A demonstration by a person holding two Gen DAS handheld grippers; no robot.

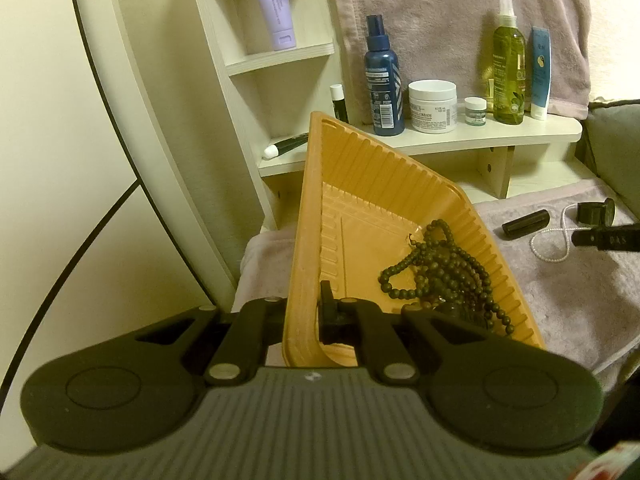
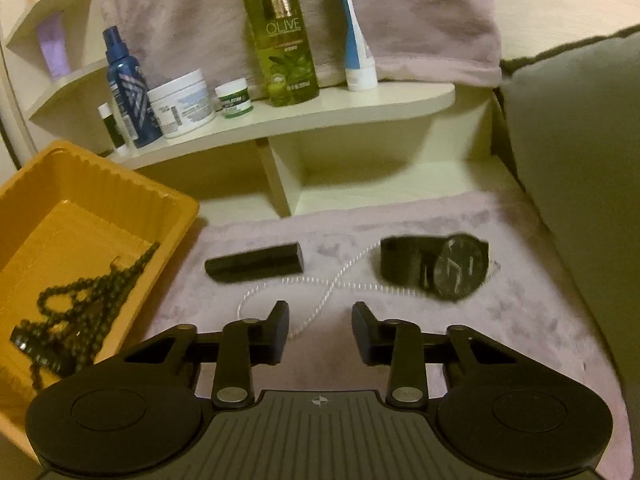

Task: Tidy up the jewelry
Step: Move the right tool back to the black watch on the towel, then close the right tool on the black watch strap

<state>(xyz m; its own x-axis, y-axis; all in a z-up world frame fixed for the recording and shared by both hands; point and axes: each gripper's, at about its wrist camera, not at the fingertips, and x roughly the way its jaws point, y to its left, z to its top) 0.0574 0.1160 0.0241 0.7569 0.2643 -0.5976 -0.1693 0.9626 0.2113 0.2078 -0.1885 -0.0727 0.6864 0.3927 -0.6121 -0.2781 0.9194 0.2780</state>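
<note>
My left gripper [image 1: 304, 316] is shut on the near wall of a yellow ribbed tray [image 1: 360, 160], which it holds tilted. A dark bead necklace [image 1: 440, 276] lies bunched in the tray's low corner; in the right wrist view the beads [image 2: 80, 304] and the tray [image 2: 120, 184] are at the left. My right gripper [image 2: 320, 312] stands open just above the pink towel. A white pearl strand [image 2: 332, 280] runs between and ahead of its fingertips, and the pads do not press on it. Beyond lie a black watch [image 2: 452, 268] and a black tube [image 2: 256, 266].
A cream shelf [image 2: 320, 116] behind holds a blue bottle [image 2: 128, 92], a white jar [image 2: 184, 104], a small green-banded jar [image 2: 234, 98], an olive bottle [image 2: 284, 40] and a blue tube [image 2: 356, 52]. A green cushion [image 2: 580, 140] borders the right. A pink towel [image 2: 440, 340] covers the surface.
</note>
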